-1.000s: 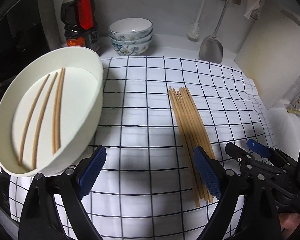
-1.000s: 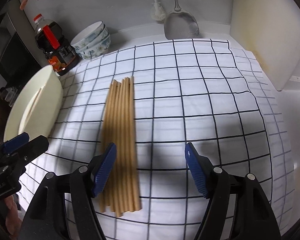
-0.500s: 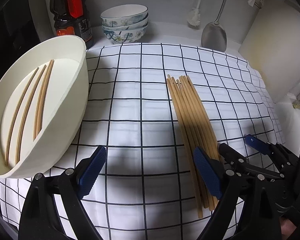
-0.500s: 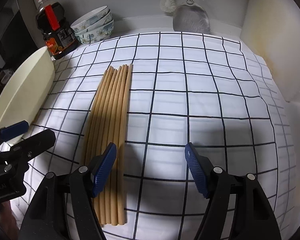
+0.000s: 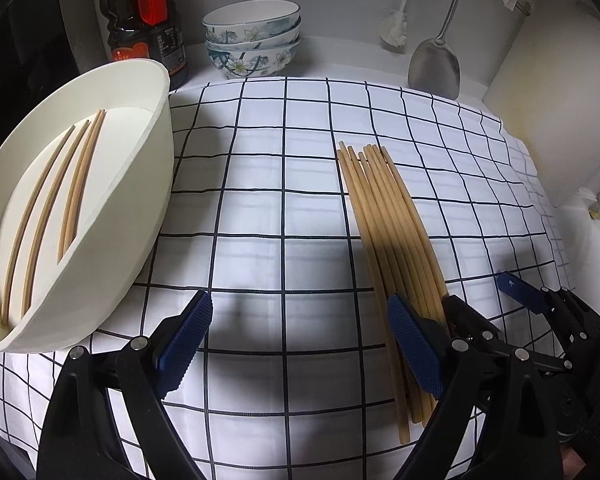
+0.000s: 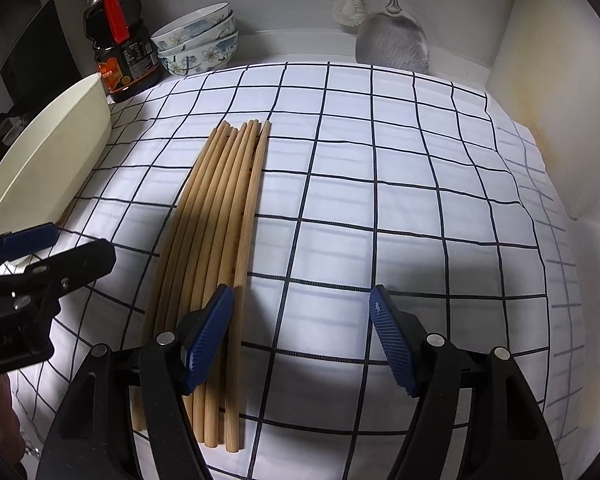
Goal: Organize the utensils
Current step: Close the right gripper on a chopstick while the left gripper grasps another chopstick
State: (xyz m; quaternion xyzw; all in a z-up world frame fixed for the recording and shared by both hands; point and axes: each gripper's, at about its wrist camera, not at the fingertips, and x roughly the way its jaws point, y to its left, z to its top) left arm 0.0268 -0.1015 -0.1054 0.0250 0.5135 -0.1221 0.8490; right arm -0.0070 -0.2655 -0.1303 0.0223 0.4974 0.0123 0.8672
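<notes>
Several wooden chopsticks [image 5: 388, 232] [image 6: 220, 220] lie side by side in a bundle on the checked cloth [image 5: 284, 208]. A cream oval tray [image 5: 116, 240] [image 6: 48, 160] at the left holds three more chopsticks [image 5: 60, 204]. My left gripper [image 5: 300, 344] is open above the cloth between tray and bundle, its right pad over the bundle's near end. My right gripper [image 6: 302, 340] is open too, nothing between its fingers; its left pad [image 6: 208, 340] hovers over the bundle's near end. Each gripper shows in the other's view, the right gripper [image 5: 488, 308] and the left gripper [image 6: 40, 248].
At the back stand a dark sauce bottle [image 5: 148, 28], stacked floral bowls [image 5: 252, 40], a hanging brush [image 5: 396, 28] and a metal spatula [image 5: 434, 68]. A pale cutting board [image 5: 560, 120] leans at the right. The cloth [image 6: 420, 200] right of the bundle is bare.
Both grippers have sunk a little toward the cloth and closer to the bundle's near end. The right gripper rolled so its view stands level. Both kept the same width.
</notes>
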